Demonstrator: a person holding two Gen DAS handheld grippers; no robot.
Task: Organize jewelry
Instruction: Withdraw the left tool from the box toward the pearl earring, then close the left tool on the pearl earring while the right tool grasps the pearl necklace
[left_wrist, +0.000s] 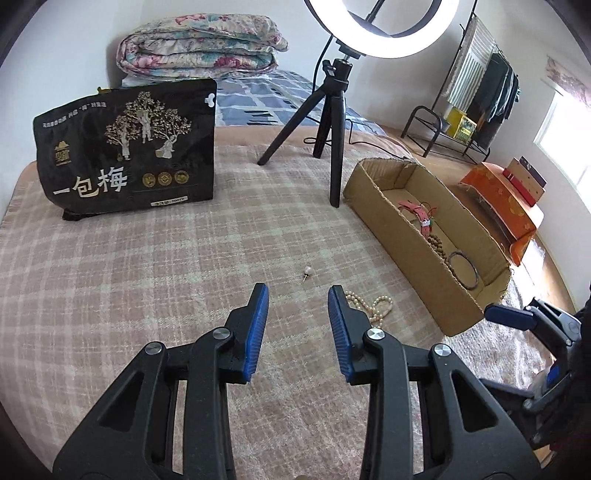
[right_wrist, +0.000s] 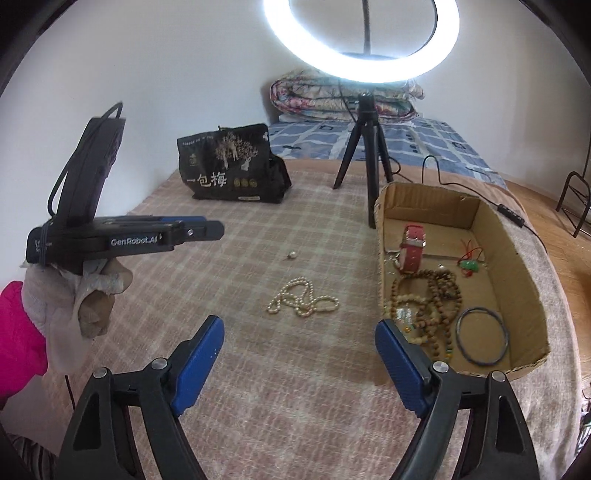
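Observation:
A pearl necklace lies in a loose heap on the plaid blanket; in the left wrist view it shows partly behind my left finger. A small pearl earring lies beyond it. A cardboard box on the right holds a red watch, wooden bead strands, a green pendant and a dark bangle. My left gripper is open and empty, just short of the earring. My right gripper is wide open and empty, near the necklace.
A black snack bag stands at the back left. A ring light on a black tripod stands beside the box's far end. Folded quilts lie behind. The bed edge falls off to the right, past the box.

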